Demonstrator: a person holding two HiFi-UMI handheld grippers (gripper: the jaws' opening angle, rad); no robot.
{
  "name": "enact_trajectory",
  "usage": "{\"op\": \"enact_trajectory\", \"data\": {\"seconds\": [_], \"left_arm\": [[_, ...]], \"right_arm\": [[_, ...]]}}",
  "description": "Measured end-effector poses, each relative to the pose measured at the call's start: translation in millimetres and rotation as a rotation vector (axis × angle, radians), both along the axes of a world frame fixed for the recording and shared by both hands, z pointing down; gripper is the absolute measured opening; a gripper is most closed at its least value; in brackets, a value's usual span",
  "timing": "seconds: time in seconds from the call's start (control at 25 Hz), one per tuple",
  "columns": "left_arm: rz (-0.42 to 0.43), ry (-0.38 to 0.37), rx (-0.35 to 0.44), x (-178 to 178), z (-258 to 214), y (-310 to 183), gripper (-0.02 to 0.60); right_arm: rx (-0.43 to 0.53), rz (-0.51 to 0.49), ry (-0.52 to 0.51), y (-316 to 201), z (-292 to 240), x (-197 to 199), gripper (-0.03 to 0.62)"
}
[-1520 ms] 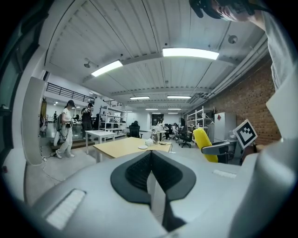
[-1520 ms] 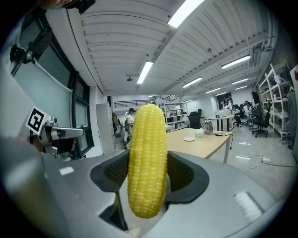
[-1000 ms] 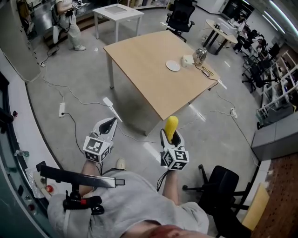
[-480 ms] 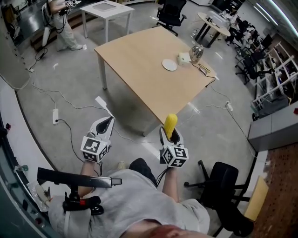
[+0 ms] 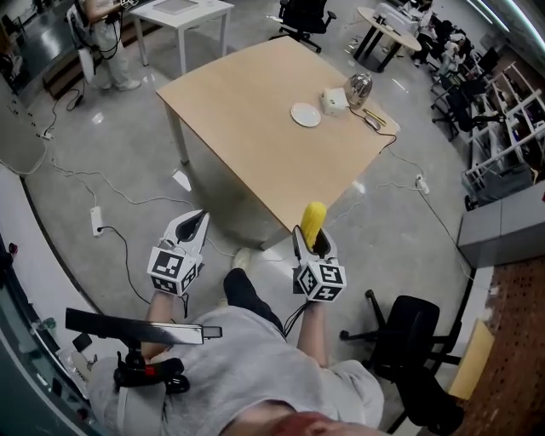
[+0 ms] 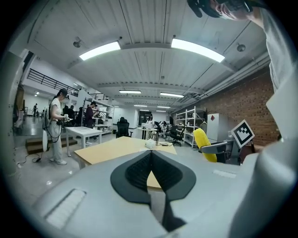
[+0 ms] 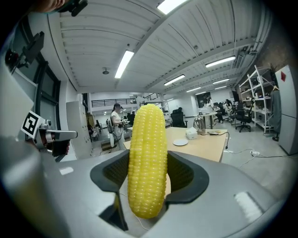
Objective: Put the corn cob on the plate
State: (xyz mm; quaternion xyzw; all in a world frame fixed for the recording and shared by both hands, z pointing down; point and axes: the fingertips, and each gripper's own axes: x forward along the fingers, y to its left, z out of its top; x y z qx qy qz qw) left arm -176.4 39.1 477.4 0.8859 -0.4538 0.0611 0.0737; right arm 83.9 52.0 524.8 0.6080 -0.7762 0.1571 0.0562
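My right gripper (image 5: 312, 241) is shut on a yellow corn cob (image 5: 312, 223) that stands upright between its jaws; in the right gripper view the corn cob (image 7: 147, 165) fills the middle. A small white plate (image 5: 306, 114) lies on the far part of the wooden table (image 5: 255, 119), well ahead of both grippers; the right gripper view shows the plate (image 7: 180, 142) too. My left gripper (image 5: 194, 226) hovers over the floor with its jaws together and nothing in them, and in its own view the left gripper (image 6: 151, 163) points at the table.
Beside the plate stand a white box (image 5: 333, 102) and a metal kettle (image 5: 358, 88). Cables (image 5: 102, 180) and a power strip (image 5: 96, 220) lie on the floor. A black office chair (image 5: 409, 350) is to my right. A person (image 5: 102, 38) stands far left by a white table (image 5: 183, 10).
The table has drawn nearer in the head view over the last second as I step forward. The corn stays clamped in the right gripper. The left gripper stays shut.
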Motion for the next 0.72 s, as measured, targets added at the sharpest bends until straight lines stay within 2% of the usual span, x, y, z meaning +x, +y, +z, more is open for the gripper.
{"op": "enact_trajectory", "data": {"seconds": [0.48,0.72], "left_arm": [[0.066,-0.027,-0.006,48.2,0.8,-137.2,0.020],[0.098,-0.013,-0.003,75.3,0.0,-192.8,0.020]], "right_arm": [[-0.017,0.026,-0.015,-121.2,14.4,30.2,0.249],[-0.029,0.053,-0.009,-167.4,17.5,54.6,0.249]]}}
